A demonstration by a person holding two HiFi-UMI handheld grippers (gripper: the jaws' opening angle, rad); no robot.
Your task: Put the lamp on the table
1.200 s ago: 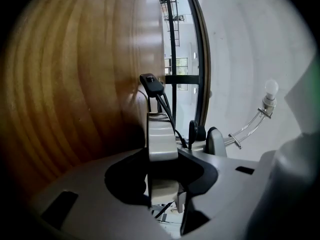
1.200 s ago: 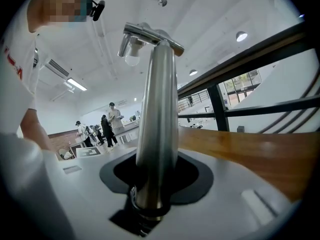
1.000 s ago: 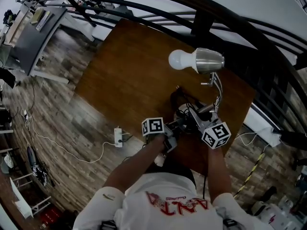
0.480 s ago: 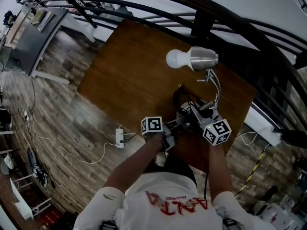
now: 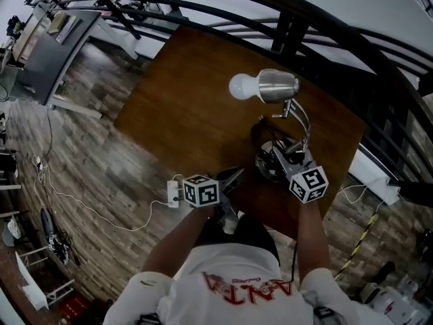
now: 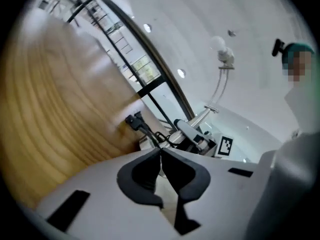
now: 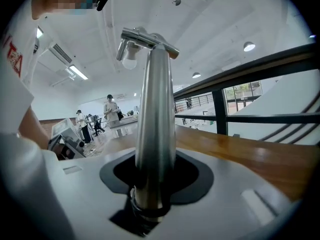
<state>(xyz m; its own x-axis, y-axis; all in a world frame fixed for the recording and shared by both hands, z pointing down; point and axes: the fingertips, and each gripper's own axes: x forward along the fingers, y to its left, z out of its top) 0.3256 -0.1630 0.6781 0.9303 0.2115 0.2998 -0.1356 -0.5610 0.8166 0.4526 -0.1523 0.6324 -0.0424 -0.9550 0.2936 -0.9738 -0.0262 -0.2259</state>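
The lamp stands near the right front edge of the brown wooden table [image 5: 183,107], with a white bulb [image 5: 239,87], a silver shade [image 5: 275,86] and a curved metal stem [image 5: 302,119]. My right gripper [image 5: 280,156] is shut on the stem low down, just above the base [image 5: 266,168]. In the right gripper view the stem [image 7: 155,109] rises between the black pads. My left gripper [image 5: 231,175] hangs off the table's front edge, apart from the lamp. Its jaws have just been closing and now meet with nothing between them [image 6: 160,153]. The lamp's black cable [image 6: 135,121] trails by the base.
A black railing [image 5: 304,26] runs behind and to the right of the table. On the wooden floor lie a white power strip [image 5: 173,192] and a white cable [image 5: 88,205]. A grey desk [image 5: 47,46] stands far left. People [image 7: 110,106] stand in the distance.
My left gripper has drawn back from the lamp's base to the left and toward me, rolled, and shut empty. The lamp and my right gripper have hardly shifted.
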